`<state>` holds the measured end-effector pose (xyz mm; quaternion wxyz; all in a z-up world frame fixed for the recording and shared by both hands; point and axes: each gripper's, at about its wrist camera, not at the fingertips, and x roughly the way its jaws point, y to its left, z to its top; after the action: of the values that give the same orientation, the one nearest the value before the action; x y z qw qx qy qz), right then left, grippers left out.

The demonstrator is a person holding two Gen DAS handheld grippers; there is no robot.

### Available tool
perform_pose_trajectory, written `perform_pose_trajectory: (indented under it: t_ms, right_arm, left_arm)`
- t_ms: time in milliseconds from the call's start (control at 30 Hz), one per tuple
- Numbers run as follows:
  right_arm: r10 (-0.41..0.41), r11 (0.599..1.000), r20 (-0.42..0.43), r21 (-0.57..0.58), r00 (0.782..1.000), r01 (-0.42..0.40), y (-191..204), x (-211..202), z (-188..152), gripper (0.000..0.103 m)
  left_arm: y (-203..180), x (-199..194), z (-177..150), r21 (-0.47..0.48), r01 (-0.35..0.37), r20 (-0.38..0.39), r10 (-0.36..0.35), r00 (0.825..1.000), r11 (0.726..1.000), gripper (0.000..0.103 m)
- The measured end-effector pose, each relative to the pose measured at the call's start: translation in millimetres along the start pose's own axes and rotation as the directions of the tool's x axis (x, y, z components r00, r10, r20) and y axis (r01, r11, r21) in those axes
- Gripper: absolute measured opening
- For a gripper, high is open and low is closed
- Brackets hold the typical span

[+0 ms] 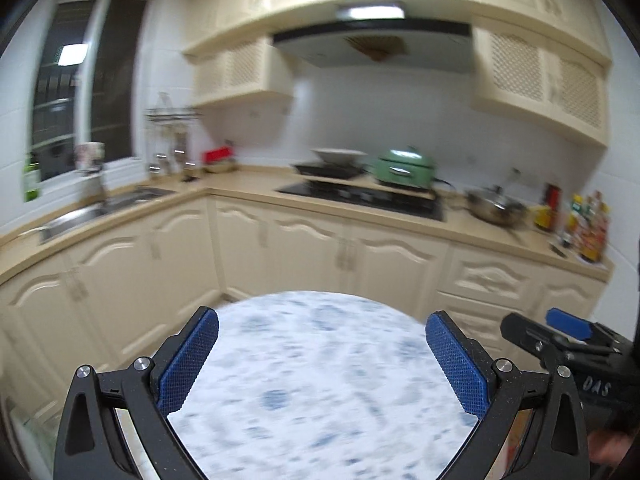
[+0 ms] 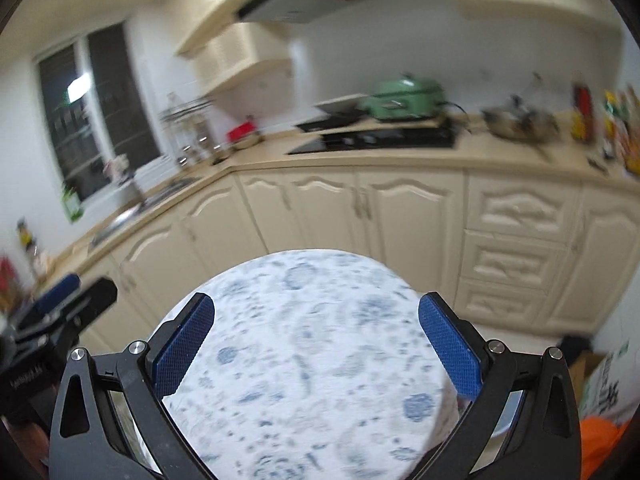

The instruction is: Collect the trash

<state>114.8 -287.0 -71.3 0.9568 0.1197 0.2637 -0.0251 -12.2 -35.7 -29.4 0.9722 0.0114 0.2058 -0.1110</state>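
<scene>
Both views are blurred, and no trash can be made out in either one, so where the task's thing lies cannot be told. The left gripper (image 1: 322,334) hangs released over a round table (image 1: 320,380) covered in a white cloth with a blue pattern, its blue pads (image 1: 188,364) spread wide with nothing between them. The right gripper (image 2: 316,320) is likewise released above the same table (image 2: 304,360), empty, pads (image 2: 450,350) well apart. In the left wrist view the right gripper (image 1: 560,326) shows at the right edge, near and level with the left one; in the right wrist view the left gripper (image 2: 70,296) shows at the left edge. Beyond the table runs an L-shaped counter (image 1: 248,184) over cream cabinets (image 1: 312,248). A sink (image 1: 92,212) sits on the left arm of the counter under a dark window (image 1: 84,96). On the far run a black hob (image 1: 360,196) carries a green pot (image 1: 404,168) and, to its left, a pale bowl (image 1: 338,155). Right of the hob stands a steel wok (image 1: 494,206), then bottles (image 1: 588,224) at the far right end. A range hood (image 1: 372,46) hangs above the hob. In the right wrist view something orange (image 2: 600,448) lies low at the near right.
</scene>
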Motion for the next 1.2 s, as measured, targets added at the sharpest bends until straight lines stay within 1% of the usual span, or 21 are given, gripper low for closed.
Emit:
perform_pose_trajectory:
  t_ms: [67, 167, 267, 433, 500, 633, 733, 833, 933, 1033, 1133, 1200]
  right_arm:
    - [0.005, 0.998, 0.011, -0.055, 1.000, -0.005, 28, -6, -7, 0.103]
    - [0.026, 0.995, 0.027, -0.100, 0.999, -0.023, 58, -17, -19, 0.103]
    - [0.026, 0.988, 0.040, -0.150, 0.999, -0.020, 83, -28, -31, 0.103]
    - [0.035, 0.983, 0.052, -0.182, 0.998, -0.025, 103, -43, -58, 0.103]
    - [0.027, 0.983, 0.055, -0.182, 0.998, -0.016, 108, -48, -71, 0.103]
    - [0.009, 0.980, 0.062, -0.198, 0.998, 0.003, 113, -58, -91, 0.103]
    - [0.015, 0.980, 0.067, -0.197, 0.998, -0.002, 116, -66, -102, 0.103]
    - [0.013, 0.979, 0.079, -0.202, 0.997, 0.003, 117, -74, -109, 0.103]
    - [0.007, 0.980, 0.094, -0.200, 0.996, 0.012, 117, -82, -112, 0.103]
    - [-0.003, 0.980, 0.112, -0.199, 0.994, 0.026, 115, -90, -112, 0.103]
    - [-0.006, 0.981, 0.121, -0.194, 0.993, 0.030, 112, -95, -112, 0.103]
    - [-0.007, 0.981, 0.127, -0.193, 0.992, 0.031, 111, -97, -112, 0.103]
  left_arm:
    - [7, -25, -11, -0.024, -0.049, 0.013, 0.049, 0.999, 0.999, 0.102]
    - [18, -65, -29, -0.056, -0.095, 0.020, 0.096, 0.995, 0.994, 0.102]
    - [15, -94, -47, -0.060, -0.135, 0.021, 0.137, 0.990, 0.989, 0.102]
    - [3, -138, -71, -0.063, -0.168, 0.027, 0.170, 0.985, 0.984, 0.102]
    - [0, -143, -76, -0.062, -0.180, 0.034, 0.183, 0.983, 0.982, 0.102]
    - [-13, -166, -98, -0.074, -0.162, 0.057, 0.166, 0.984, 0.984, 0.102]
    - [-8, -177, -113, -0.078, -0.155, 0.072, 0.161, 0.984, 0.985, 0.102]
    - [-11, -188, -126, -0.078, -0.144, 0.074, 0.150, 0.986, 0.987, 0.102]
    - [-14, -197, -131, -0.074, -0.141, 0.070, 0.146, 0.987, 0.987, 0.102]
    - [-14, -200, -128, -0.072, -0.118, 0.072, 0.123, 0.990, 0.990, 0.102]
    - [-21, -202, -128, -0.068, -0.124, 0.081, 0.129, 0.988, 0.990, 0.102]
    - [-23, -203, -130, -0.069, -0.112, 0.074, 0.117, 0.990, 0.991, 0.102]
